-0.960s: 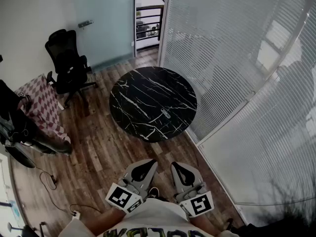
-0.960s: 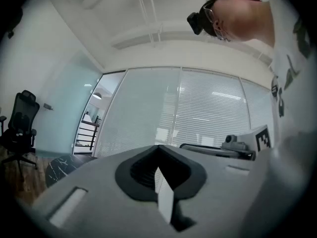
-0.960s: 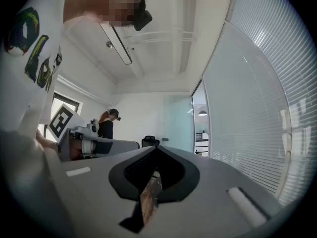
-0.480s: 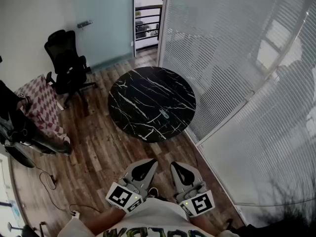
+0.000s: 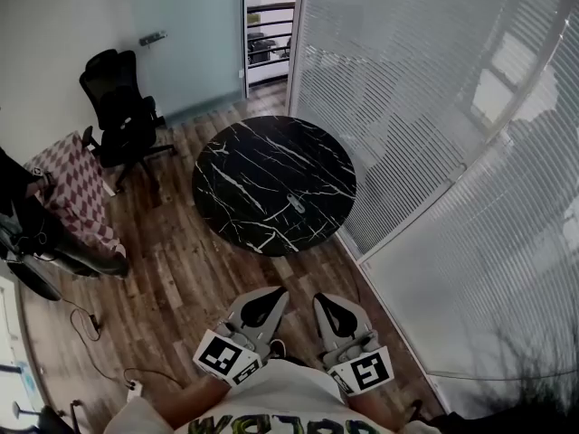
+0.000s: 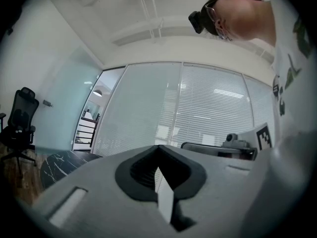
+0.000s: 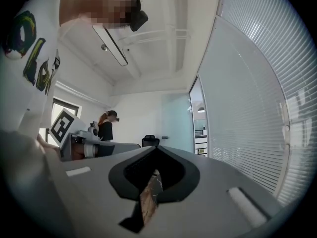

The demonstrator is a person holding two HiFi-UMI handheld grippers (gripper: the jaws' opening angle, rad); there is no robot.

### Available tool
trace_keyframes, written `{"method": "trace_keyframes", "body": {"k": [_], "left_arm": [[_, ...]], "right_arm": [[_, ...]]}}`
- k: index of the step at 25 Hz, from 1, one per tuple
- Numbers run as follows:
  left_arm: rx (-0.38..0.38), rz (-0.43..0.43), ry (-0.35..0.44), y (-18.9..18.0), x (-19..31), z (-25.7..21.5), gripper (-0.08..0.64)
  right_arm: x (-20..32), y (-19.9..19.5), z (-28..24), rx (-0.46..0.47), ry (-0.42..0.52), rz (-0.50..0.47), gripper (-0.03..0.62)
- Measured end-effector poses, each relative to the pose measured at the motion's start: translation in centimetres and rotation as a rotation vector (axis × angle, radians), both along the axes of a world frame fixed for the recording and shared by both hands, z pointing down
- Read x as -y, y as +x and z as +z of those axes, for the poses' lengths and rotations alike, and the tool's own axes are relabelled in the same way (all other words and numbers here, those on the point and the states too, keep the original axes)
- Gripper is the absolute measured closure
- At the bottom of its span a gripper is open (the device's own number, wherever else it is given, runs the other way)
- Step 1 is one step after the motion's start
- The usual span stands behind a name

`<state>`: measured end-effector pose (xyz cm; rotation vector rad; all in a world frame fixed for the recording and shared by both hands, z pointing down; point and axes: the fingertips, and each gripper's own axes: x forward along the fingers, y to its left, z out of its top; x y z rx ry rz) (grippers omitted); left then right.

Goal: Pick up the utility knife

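Observation:
The utility knife (image 5: 296, 203) is a small grey thing lying on the near right part of the round black marble table (image 5: 253, 165). Both grippers are held close to the person's body at the bottom of the head view, well short of the table. My left gripper (image 5: 271, 294) points level with its jaws together and nothing between them; its gripper view shows the same closed tips (image 6: 159, 148). My right gripper (image 5: 323, 299) sits beside it, also shut and empty (image 7: 157, 148). The knife shows in neither gripper view.
A black office chair (image 5: 122, 107) and a checkered seat (image 5: 77, 193) stand left of the table. A glass wall with blinds (image 5: 416, 116) runs along the right. Cables (image 5: 90, 325) lie on the wood floor. Another person (image 7: 105, 125) stands far off.
The table and room have slid slightly left and up in the head view. Both grippers keep their places and stay shut.

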<state>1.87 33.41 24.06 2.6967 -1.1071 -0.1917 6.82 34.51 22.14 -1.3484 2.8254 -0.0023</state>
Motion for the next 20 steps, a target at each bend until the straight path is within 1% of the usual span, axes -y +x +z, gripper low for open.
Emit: {"method": "trace_keyframes", "body": {"k": [3,6,10,13,20], "left_arm": [[0.001,0.003,-0.009,0.4,0.4,0.3,0.557],[0.004,0.003,-0.009,0.5,1.0,0.3,0.557],[0.006,-0.009,-0.015,0.1,2.7,0.7,0.557],[0.003,-0.016,-0.02,-0.3,4.3,0.7,0.557],[-0.006,-0.01,-0.019,-1.7,9.2,0.8,0.557]], "right_arm": [[0.4,0.2,0.0,0.016,-0.012,0.005,0.589],[1.1,0.5,0.4,0.0,-0.014,0.008,0.589],[2.6,0.2,0.7,0.012,-0.025,0.0,0.589],[4.2,0.0,0.8,-0.009,-0.021,-0.002,0.589],[9.1,-1.7,0.9,-0.02,-0.02,-0.001,0.589]]}}
